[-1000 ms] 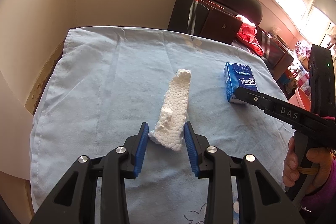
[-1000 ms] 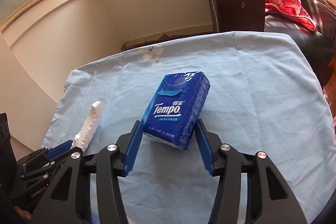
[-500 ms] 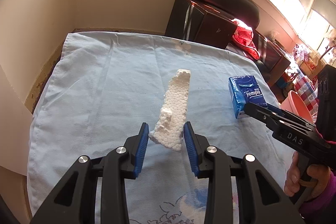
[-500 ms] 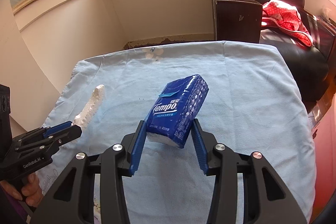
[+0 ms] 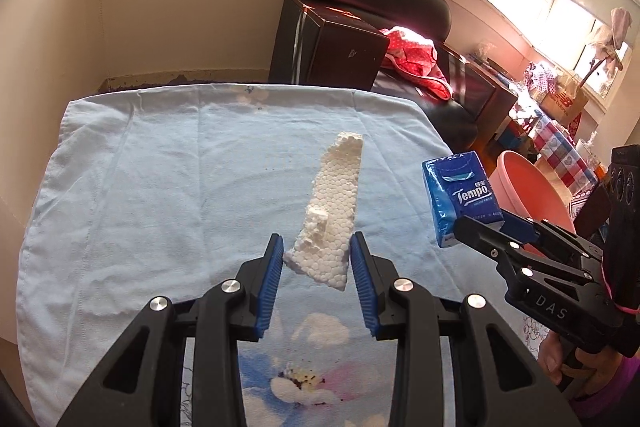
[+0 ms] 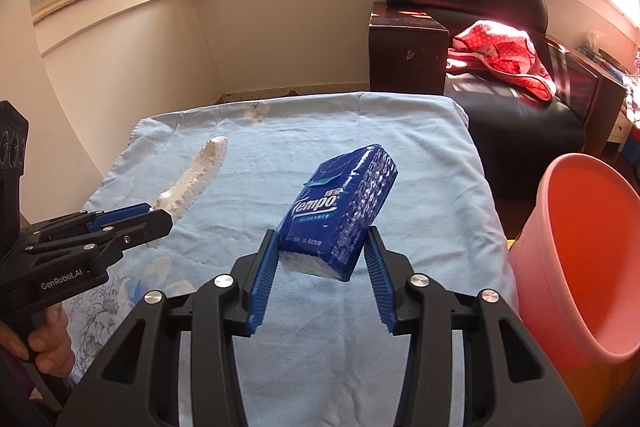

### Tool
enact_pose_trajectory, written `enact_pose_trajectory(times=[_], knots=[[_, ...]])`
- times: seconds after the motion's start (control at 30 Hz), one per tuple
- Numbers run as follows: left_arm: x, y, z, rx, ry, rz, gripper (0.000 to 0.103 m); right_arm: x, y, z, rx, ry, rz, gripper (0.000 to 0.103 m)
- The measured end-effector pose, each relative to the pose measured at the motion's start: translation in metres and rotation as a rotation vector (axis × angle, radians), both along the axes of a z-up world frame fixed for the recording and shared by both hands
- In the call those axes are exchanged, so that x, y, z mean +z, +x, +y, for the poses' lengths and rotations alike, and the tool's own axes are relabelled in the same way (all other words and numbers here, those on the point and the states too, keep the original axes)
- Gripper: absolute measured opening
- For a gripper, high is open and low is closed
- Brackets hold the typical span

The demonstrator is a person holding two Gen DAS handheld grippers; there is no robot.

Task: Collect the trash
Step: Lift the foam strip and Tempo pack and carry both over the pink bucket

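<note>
My left gripper (image 5: pixel 316 263) is shut on a long white styrofoam piece (image 5: pixel 334 211) and holds it above the light blue cloth (image 5: pixel 160 187). The piece also shows in the right wrist view (image 6: pixel 196 179). My right gripper (image 6: pixel 320 259) is shut on a blue Tempo tissue pack (image 6: pixel 340 207) and holds it lifted over the cloth's right part. The pack also shows in the left wrist view (image 5: pixel 460 195). A pink bucket (image 6: pixel 580 267) stands just right of the table, close to the right gripper.
A dark wooden cabinet (image 5: pixel 332 55) and a black seat (image 6: pixel 520 115) with a red dotted cloth (image 6: pixel 500 55) stand beyond the table's far edge. A beige wall (image 5: pixel 160 19) closes the far left. Cluttered shelves (image 5: pixel 560 99) stand at far right.
Both grippers closed on their objects and lifted them off the cloth. The right gripper moved right with the tissue pack, bringing the pink bucket into view.
</note>
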State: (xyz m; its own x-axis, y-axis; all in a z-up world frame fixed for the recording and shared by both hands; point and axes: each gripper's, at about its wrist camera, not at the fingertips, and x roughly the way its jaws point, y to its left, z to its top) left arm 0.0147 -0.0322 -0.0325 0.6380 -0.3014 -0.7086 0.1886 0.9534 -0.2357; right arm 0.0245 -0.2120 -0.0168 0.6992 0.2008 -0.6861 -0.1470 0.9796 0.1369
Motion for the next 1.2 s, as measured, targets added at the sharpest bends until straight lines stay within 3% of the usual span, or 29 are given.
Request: enact_pose_trajectory(times=[0.5, 0.97, 1.0, 1.2], knots=[[0.008, -0.011, -0.074, -0.114, 0.026, -0.020, 0.034, 0.002, -0.037, -0.049, -0.056, 0.012, -0.040, 0.037], [0.002, -0.018, -0.082, -0.144, 0.020, -0.008, 0.034, -0.019, -0.056, -0.069, -0.090, 0.079, 0.043, 0.036], [0.002, -0.019, -0.081, -0.142, 0.020, -0.008, 0.034, -0.020, -0.054, -0.067, -0.086, 0.074, 0.045, 0.028], [0.001, -0.018, -0.074, -0.128, 0.008, -0.006, 0.034, -0.020, -0.051, -0.062, -0.069, 0.065, 0.045, 0.025]])
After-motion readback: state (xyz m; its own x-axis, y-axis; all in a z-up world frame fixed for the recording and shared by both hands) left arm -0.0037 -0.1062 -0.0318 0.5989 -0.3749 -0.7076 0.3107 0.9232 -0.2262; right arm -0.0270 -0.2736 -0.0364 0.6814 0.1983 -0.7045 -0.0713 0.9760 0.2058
